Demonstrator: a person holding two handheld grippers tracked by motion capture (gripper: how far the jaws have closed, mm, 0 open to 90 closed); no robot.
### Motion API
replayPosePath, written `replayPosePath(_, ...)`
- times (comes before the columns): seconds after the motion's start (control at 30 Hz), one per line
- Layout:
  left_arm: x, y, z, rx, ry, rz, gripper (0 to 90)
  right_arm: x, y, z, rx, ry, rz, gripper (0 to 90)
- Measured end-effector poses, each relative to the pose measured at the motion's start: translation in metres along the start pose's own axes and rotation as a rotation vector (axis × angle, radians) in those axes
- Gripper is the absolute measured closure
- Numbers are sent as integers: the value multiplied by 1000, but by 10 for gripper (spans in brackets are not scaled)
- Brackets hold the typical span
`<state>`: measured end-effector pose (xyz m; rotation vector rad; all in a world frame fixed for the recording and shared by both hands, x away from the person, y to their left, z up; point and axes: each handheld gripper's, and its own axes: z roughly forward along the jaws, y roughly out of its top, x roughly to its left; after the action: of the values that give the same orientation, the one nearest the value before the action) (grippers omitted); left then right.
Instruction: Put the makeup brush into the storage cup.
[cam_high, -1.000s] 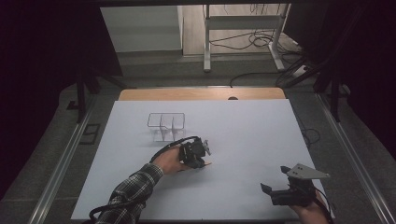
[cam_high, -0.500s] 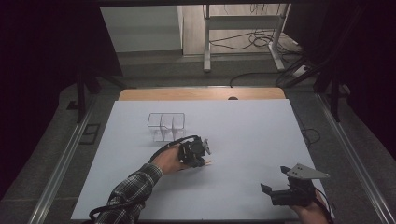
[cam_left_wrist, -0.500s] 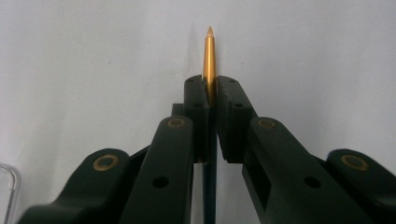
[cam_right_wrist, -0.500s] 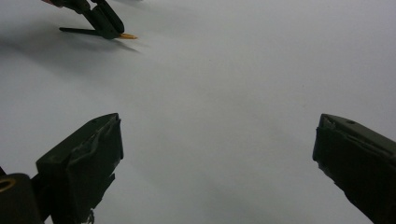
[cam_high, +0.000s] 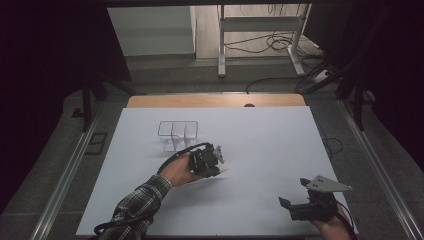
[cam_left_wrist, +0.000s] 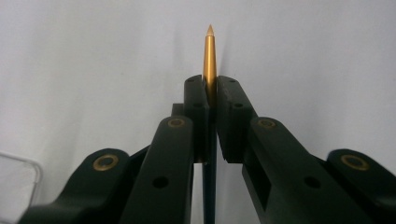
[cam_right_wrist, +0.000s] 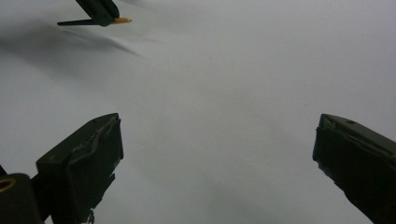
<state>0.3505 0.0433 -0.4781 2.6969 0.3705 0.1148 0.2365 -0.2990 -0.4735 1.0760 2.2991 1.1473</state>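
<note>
— What does your left side have?

— My left gripper (cam_high: 216, 159) sits near the middle of the white worktop (cam_high: 260, 135), just in front of a clear wire-edged rack (cam_high: 178, 134) that stands a little farther back and to the left. Its fingers (cam_left_wrist: 196, 112) are pressed together on a slim pen (cam_left_wrist: 209, 56). In the left gripper view the gold tapered tip pokes out past the fingers and points away over the bare white surface, while the dark barrel runs back down between them. I cannot tell whether the tip touches the worktop. At the bottom left corner of that view a clear, rounded edge of a container (cam_left_wrist: 18, 179) shows; I cannot tell what it is.

— And whose arm is that?

— A hand (cam_high: 176, 171) in a plaid sleeve (cam_high: 137, 205) carries that gripper, coming in from the lower left.

— What about your right side?

— My right gripper (cam_high: 295, 202) is well apart from the left, near the front right edge of the worktop, with its grey plate (cam_high: 327, 184) on top. Its fingers (cam_right_wrist: 88, 154) are spread wide and grip nothing; bare worktop lies between them. From the right gripper view, the pen's gold tip (cam_right_wrist: 122, 20) shows far off at the upper left, sticking out of the other gripper.
</note>
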Motion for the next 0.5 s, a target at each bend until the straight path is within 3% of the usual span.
replayPosePath(0.5, 1, -6, -24, -93, 34, -38, 840, 0, 0, 0, 6, -1, -2, 21)
